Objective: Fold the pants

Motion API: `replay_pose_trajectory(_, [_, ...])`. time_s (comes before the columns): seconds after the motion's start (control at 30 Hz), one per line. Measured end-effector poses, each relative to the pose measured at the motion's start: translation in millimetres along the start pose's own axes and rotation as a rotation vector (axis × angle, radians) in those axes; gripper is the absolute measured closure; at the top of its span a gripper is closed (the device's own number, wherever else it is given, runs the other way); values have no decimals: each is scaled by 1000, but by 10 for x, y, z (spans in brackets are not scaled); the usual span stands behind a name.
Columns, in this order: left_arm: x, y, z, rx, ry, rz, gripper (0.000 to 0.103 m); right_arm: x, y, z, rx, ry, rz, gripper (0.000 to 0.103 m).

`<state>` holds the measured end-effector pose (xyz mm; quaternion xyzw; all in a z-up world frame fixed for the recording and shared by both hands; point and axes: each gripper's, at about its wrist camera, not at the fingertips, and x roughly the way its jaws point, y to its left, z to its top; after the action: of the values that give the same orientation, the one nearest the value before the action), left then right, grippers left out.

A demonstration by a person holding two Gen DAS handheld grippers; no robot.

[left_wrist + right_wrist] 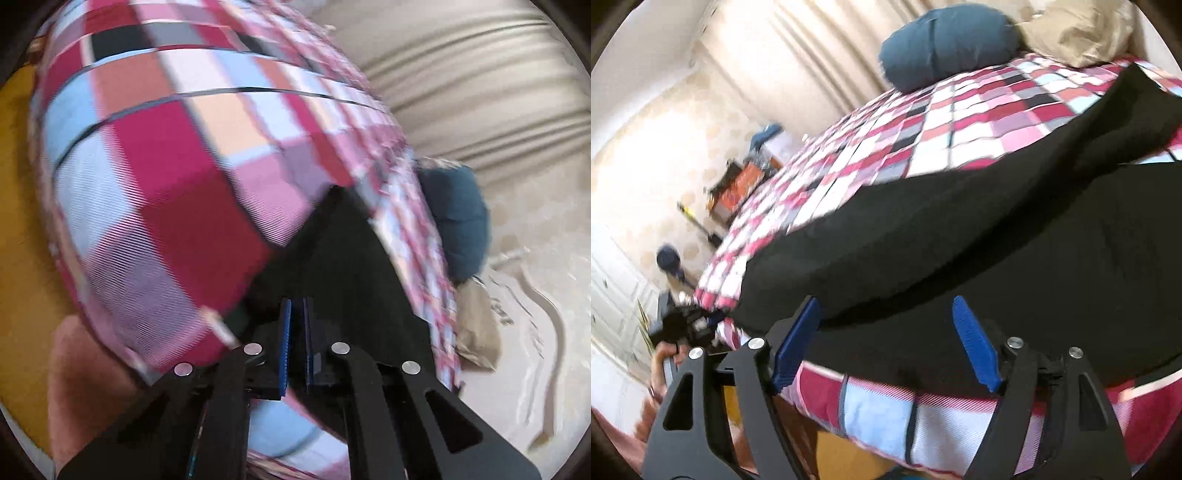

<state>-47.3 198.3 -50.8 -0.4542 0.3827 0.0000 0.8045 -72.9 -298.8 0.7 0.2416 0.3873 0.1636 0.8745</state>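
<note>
Now our left gripper (297, 343) has its jaws pressed nearly together; whether cloth is pinched we cannot tell. Our right gripper (886, 343) has jaws spread over the near edge of the pants (960, 240), which lie at twelve o'clock on the bed (886, 406). They look soft, light, limp; best pinched at hem or waistband. No containers show.

Both fisheye views bend strongly at their dark rounded edges. Motion blur smears the checked bedspread (155, 155) beyond the fingers (285, 343). Bright daylight washes out the curtain (798, 55) and wall; the black pants (960, 240) show no detail.
</note>
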Motion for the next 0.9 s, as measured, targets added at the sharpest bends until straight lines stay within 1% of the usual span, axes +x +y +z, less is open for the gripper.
replay_pose_trajectory(0.03, [-13,-43,-39,13,-2,-13,67,-95,-124,104,38,-34,-17,29])
replay_pose_trajectory(0.1, [-36,-109,-108,21,-10,-21,46,-237,-320,283,90,-80,-47,29])
replay_pose_trajectory(0.13, [-40,-120,-125,14,-13,-30,46,-332,-448,412,118,-106,-88,29])
replay_pose_trajectory(0.17, [-33,-128,-134,11,-17,-25,46,-432,-592,571,148,-128,-156,29])
replay_pose_trajectory(0.2, [-22,-131,-129,8,-18,-14,46,-523,-753,754,184,-138,-237,29])
replay_pose_trajectory(0.27, [8,-108,-110,-16,-12,1,45,-635,-1017,1074,247,-140,-355,29])
replay_pose_trajectory(0.3, [21,-89,-86,-28,-8,6,44,-672,-1141,1250,261,-144,-375,29])
replay_pose_trajectory(0.33, [11,-63,-77,-40,-4,12,39,-703,-1341,1521,296,-156,-380,29])
replay_pose_trajectory(0.37, [7,-56,-66,-54,1,12,35,-702,-1503,1706,336,-160,-374,29])
replay_pose_trajectory(0.4, [6,-70,-59,-64,1,5,28,-690,-1614,1827,359,-159,-376,29])
replay_pose_trajectory(0.43, [2,-73,-55,-73,-2,-1,25,-654,-1780,2022,393,-161,-392,29])
replay_pose_trajectory(0.47, [-1,-87,-56,-80,-5,-3,25,-578,-1932,2207,414,-148,-420,29])
replay_pose_trajectory(0.53, [36,-126,-49,-75,6,7,25,-394,-2136,2460,425,-112,-498,29])
replay_pose_trajectory(0.57, [60,-140,-49,-70,12,18,25,-282,-2244,2560,434,-86,-522,29])
replay_pose_trajectory(0.6, [83,-151,-48,-69,16,34,25,-188,-2352,2614,446,-67,-543,29])
replay_pose_trajectory(0.63, [111,-160,-49,-72,20,43,25,-35,-2481,2685,466,-41,-593,29])
replay_pose_trajectory(0.73, [182,-164,-45,-81,38,63,23,210,-2685,2704,483,-4,-674,29])
replay_pose_trajectory(0.77, [202,-169,-43,-82,44,73,23,255,-2724,2661,492,2,-671,29])
replay_pose_trajectory(0.8, [220,-172,-42,-77,51,80,22,275,-2748,2638,498,6,-646,29])
replay_pose_trajectory(0.83, [239,-187,-36,-67,57,95,22,258,-2735,2597,494,-9,-597,29])
replay_pose_trajectory(0.9, [261,-197,-31,-60,65,108,22,143,-2610,2515,463,-48,-538,29])
